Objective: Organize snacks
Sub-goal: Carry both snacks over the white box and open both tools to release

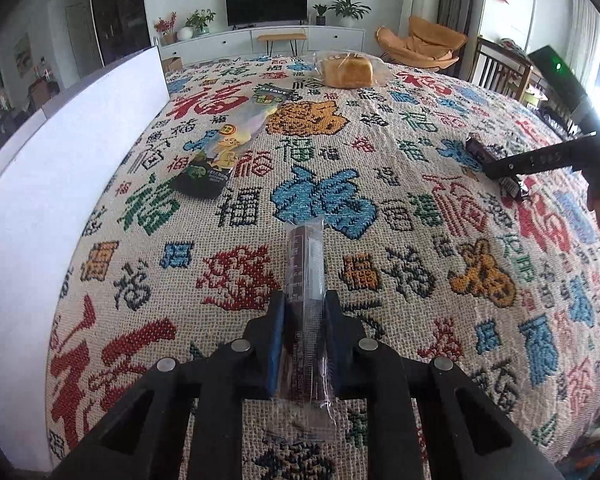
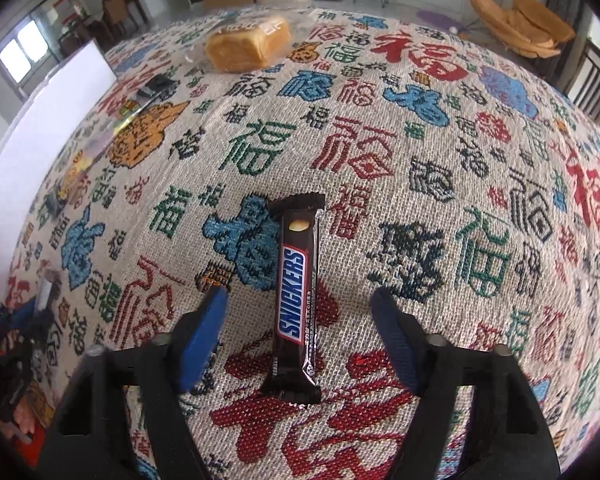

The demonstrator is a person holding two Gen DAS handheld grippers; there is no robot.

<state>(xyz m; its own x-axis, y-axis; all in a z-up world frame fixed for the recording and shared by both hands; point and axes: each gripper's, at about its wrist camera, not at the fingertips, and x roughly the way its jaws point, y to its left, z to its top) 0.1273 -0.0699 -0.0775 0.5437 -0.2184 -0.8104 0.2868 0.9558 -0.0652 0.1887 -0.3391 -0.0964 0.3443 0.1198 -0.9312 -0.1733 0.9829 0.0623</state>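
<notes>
Now my left gripper (image 1: 304,312) clamps a wrapped bar (image 1: 305,268) above the cloth (image 1: 420,240), while my right gripper (image 2: 298,308), jaws spread, straddles the Snickers (image 2: 296,292) lying there, needing closure next.

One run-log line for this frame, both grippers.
left gripper: shut on wrapped snack | right gripper: open, straddling Snickers bar on tablecloth

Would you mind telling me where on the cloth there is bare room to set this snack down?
The widest free patch lies between the long yellow snack pack and the Snickers bar by the right claw. More bare cloth runs beyond toward the bread loaf. It is crowded along the white box wall.
</notes>
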